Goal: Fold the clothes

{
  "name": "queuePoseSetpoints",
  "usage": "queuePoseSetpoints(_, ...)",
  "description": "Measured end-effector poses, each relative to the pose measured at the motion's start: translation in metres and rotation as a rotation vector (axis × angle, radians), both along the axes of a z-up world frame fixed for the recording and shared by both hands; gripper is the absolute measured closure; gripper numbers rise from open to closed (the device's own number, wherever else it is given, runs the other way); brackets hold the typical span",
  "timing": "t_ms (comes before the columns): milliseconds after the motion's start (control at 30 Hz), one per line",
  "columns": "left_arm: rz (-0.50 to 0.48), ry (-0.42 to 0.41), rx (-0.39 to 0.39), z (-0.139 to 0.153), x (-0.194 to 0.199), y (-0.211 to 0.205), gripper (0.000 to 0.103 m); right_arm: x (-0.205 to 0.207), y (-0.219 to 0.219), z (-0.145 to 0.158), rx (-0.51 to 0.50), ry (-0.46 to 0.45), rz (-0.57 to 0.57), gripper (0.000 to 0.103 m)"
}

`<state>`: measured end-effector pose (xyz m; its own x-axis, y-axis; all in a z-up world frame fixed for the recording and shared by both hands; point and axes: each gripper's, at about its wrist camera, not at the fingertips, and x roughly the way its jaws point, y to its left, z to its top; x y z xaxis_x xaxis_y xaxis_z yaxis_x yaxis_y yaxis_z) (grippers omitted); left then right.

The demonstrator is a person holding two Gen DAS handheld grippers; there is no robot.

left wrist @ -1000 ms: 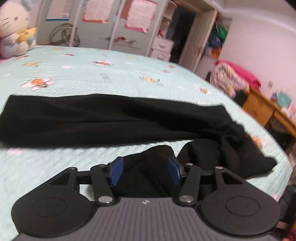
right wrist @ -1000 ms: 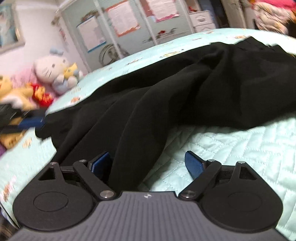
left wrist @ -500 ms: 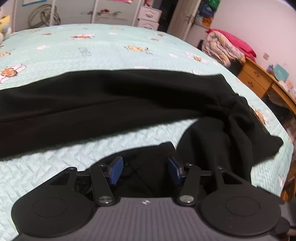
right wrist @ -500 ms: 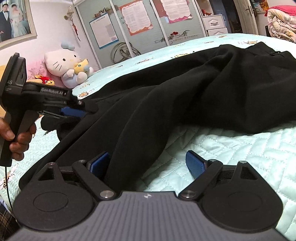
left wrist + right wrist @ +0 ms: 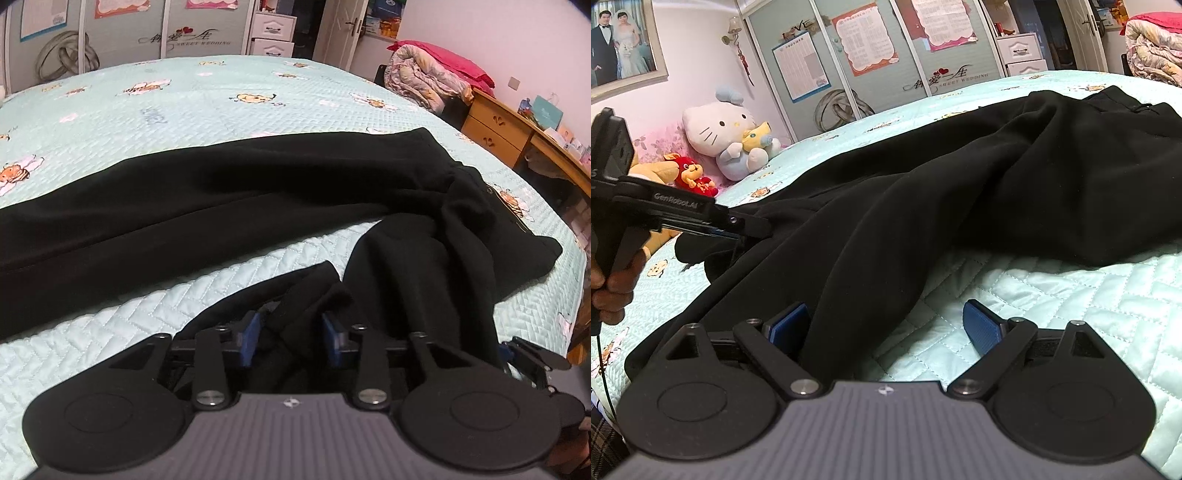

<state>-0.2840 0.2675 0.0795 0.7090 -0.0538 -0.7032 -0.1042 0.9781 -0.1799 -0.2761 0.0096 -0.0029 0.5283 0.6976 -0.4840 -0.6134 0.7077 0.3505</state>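
Black trousers (image 5: 236, 199) lie across the mint quilted bed (image 5: 221, 99). One leg stretches left; the other leg bends back toward me. My left gripper (image 5: 291, 332) is shut on the bunched black cuff of that near leg (image 5: 314, 299). In the right wrist view the trousers (image 5: 960, 192) spread from the waist at far right down to me. My right gripper (image 5: 886, 325) is open, its left pad (image 5: 786, 325) against the edge of the leg fabric, its right pad (image 5: 982, 325) over bare quilt. The left gripper (image 5: 738, 225) also shows there, holding the cuff at left.
Plush toys (image 5: 727, 136) sit at the head of the bed. A wardrobe with posters (image 5: 871, 40) stands behind. A wooden desk (image 5: 517, 136) and piled bedding (image 5: 428, 81) stand to the right of the bed.
The left gripper has closed further on the cuff and moved with it toward the right gripper. The right gripper stays open at the leg's edge.
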Motion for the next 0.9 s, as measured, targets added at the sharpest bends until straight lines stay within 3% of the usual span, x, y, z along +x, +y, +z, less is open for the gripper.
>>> queuePoseSetpoints(67,-0.008,0.015,-0.013,-0.002,0.004,0.002,0.054,0.001,0.0,0.0,0.002,0.0,0.001,0.012)
queuePoseSetpoints(133,-0.024,0.044,-0.022,-0.005,0.009,0.002,0.055,0.001,-0.002,-0.001,0.005,0.0,0.002,0.012)
queuePoseSetpoints(200,-0.037,0.057,-0.011,-0.008,0.01,-0.001,0.066,0.001,-0.001,-0.001,0.009,0.001,0.004,0.011)
queuePoseSetpoints(233,-0.034,0.053,-0.002,-0.008,0.007,-0.004,0.082,0.001,0.0,-0.002,0.012,0.002,0.005,0.011)
queuePoseSetpoints(300,-0.009,0.035,0.014,-0.006,-0.001,-0.009,0.087,0.001,-0.002,-0.002,0.02,0.006,0.008,0.01)
queuePoseSetpoints(433,0.148,-0.075,-0.015,0.009,-0.044,-0.003,0.09,0.002,-0.004,-0.003,0.028,0.008,0.015,0.01)
queuePoseSetpoints(567,0.376,-0.191,-0.084,0.042,-0.109,0.029,0.09,0.002,-0.005,-0.002,0.029,0.012,0.021,0.01)
queuePoseSetpoints(700,0.558,-0.328,-0.053,0.084,-0.186,0.054,0.09,0.008,-0.004,0.005,0.029,0.056,0.028,0.01)
queuePoseSetpoints(800,0.657,-0.36,0.003,0.097,-0.231,0.065,0.09,0.021,-0.009,0.019,0.122,0.181,-0.013,0.012)
queuePoseSetpoints(900,0.761,-0.327,-0.006,0.085,-0.255,0.079,0.088,0.021,-0.014,0.036,0.226,0.173,-0.066,0.012)
